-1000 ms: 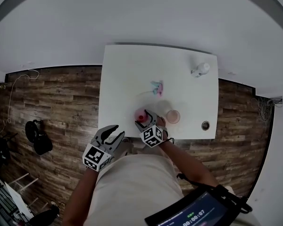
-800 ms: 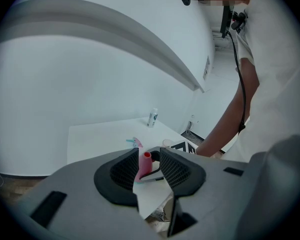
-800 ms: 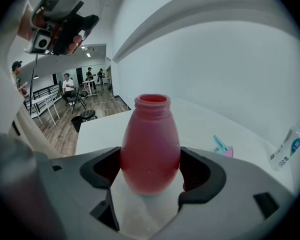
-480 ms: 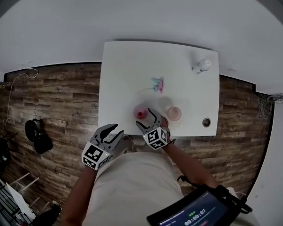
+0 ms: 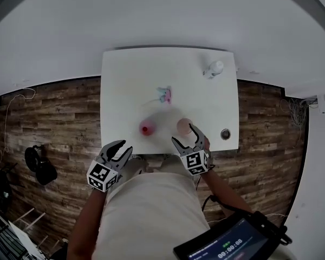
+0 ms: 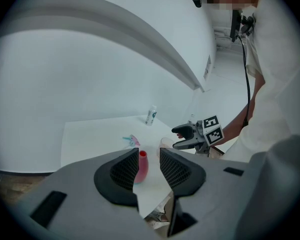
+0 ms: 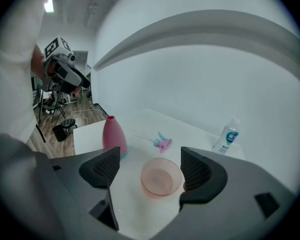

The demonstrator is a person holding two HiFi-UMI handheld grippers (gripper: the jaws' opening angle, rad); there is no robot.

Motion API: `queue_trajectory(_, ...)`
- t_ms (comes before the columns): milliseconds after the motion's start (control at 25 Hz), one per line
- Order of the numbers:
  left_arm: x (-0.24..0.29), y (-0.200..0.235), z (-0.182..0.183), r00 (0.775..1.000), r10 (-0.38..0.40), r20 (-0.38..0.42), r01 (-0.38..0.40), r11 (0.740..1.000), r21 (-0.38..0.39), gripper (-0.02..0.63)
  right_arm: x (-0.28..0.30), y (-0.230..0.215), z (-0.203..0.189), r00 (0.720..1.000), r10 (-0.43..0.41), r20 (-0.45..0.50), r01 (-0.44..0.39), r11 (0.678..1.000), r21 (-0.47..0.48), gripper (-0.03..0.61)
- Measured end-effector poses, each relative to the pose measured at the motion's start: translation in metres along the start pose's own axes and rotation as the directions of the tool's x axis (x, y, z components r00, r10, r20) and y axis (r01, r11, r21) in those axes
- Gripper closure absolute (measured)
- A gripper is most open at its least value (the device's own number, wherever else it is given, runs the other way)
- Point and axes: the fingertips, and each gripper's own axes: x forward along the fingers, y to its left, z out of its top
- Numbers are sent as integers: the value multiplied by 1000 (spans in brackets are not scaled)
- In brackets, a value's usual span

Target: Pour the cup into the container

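Observation:
A translucent pink cup (image 5: 184, 126) stands upright near the table's front edge. A pink narrow-necked container (image 5: 146, 128) stands to its left. My right gripper (image 5: 184, 135) hovers just in front of the cup. Its jaws have just been opening and stand open, holding nothing. In the right gripper view the cup (image 7: 161, 176) shows in the gap ahead of the right gripper (image 7: 150, 171), untouched, with the container (image 7: 114, 134) off to the left. My left gripper (image 5: 122, 148) hangs open off the table's front left corner. The container (image 6: 142, 166) shows beyond my left gripper (image 6: 149, 166).
A pink-and-teal clip (image 5: 163, 95) lies mid-table. A small white bottle (image 5: 213, 68) stands at the far right corner. A round grommet hole (image 5: 225, 134) sits near the front right of the white table (image 5: 124, 91). Wooden floor surrounds it.
My right gripper was closed around the pink container; it has let go, opened wider and moved right and up to the cup. The left gripper has barely moved.

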Motion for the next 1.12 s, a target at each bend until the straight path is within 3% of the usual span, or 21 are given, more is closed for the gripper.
queue_trajectory(160, 10, -9, -3, 1000, 13, -13, -13, 1000, -2, 491, -6, -29, -27, 999, -11, -31, 11, 1000, -15, 216)
queue_trajectory(480, 28, -36, -5, 999, 45, -18, -46, 999, -10, 491, -10, -39, -60, 995, 89, -47, -91, 995, -36, 216)
queue_trajectory(920, 22, -55, 4, 990, 134, 54, -130, 989, -64, 492, -64, -50, -3, 988, 118, 97, -115, 993, -38, 216)
queue_trajectory(1120, 24, -52, 4, 984, 169, 62, -163, 983, -81, 491, -81, -55, 0, 986, 121, 116, -117, 992, -39, 216)
